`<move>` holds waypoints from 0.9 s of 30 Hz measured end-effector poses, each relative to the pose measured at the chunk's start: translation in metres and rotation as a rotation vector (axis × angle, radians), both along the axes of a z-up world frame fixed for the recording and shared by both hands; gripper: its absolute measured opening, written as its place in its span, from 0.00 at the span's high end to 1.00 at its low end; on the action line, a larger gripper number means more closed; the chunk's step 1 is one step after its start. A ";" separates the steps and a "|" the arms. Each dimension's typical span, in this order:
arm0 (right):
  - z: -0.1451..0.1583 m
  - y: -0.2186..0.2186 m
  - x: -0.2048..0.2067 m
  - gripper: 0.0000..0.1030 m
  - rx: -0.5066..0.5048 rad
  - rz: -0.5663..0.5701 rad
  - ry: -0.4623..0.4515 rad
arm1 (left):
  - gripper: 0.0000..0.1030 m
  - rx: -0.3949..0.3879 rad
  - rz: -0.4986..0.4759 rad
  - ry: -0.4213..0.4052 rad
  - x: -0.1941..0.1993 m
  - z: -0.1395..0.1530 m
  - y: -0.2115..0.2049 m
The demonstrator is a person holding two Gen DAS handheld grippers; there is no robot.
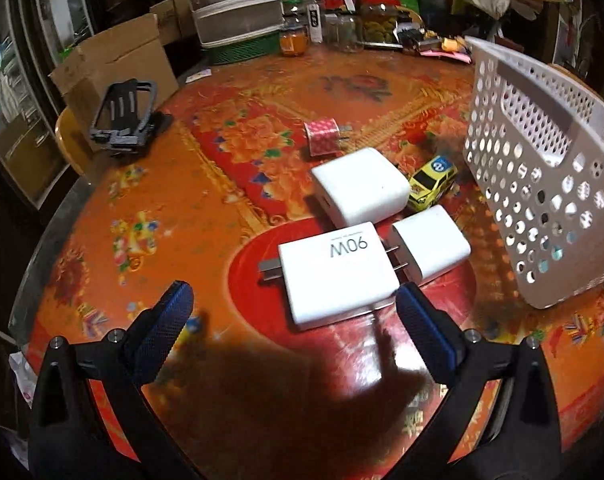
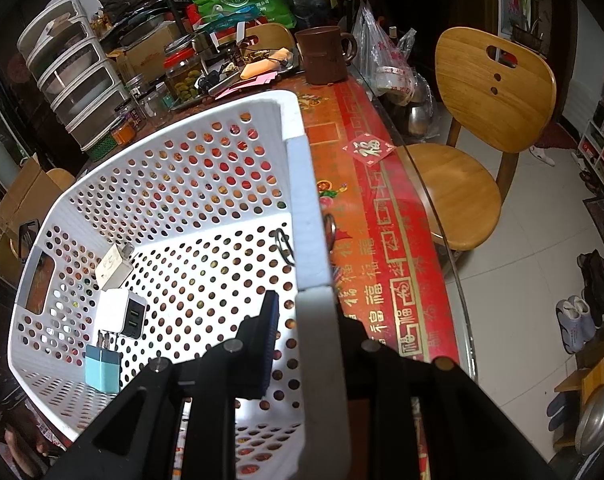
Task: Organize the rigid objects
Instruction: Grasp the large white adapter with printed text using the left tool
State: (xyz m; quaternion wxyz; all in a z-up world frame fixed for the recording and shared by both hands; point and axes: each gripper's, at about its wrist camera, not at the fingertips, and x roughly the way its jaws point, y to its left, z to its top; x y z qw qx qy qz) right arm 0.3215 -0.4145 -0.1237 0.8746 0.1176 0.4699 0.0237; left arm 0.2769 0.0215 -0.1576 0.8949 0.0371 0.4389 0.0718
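Three white chargers lie on the red table: a 90W charger [image 1: 335,274] nearest, a smaller one [image 1: 431,244] to its right, a larger one [image 1: 361,188] behind. A pink dotted charger [image 1: 321,135] and a yellow toy car [image 1: 431,182] lie further back. My left gripper [image 1: 294,318] is open and empty, just short of the 90W charger. My right gripper [image 2: 305,340] is shut on the rim of the white perforated basket [image 2: 309,240] and holds it tilted; the basket also shows in the left wrist view [image 1: 541,184]. Inside lie a white charger [image 2: 114,266], a white-and-black USB charger [image 2: 122,314] and a light blue charger [image 2: 102,368].
A black phone stand [image 1: 124,116] sits at the table's left edge by a cardboard box [image 1: 114,60]. Jars [image 1: 377,20], drawers [image 1: 238,4] and clutter line the back. A brown mug [image 2: 325,56] stands at the back. A wooden chair [image 2: 481,152] stands right of the table.
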 end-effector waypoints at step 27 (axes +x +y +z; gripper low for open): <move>-0.002 0.000 -0.003 0.78 0.004 0.007 -0.002 | 0.46 -0.001 0.056 -0.037 0.011 -0.008 -0.001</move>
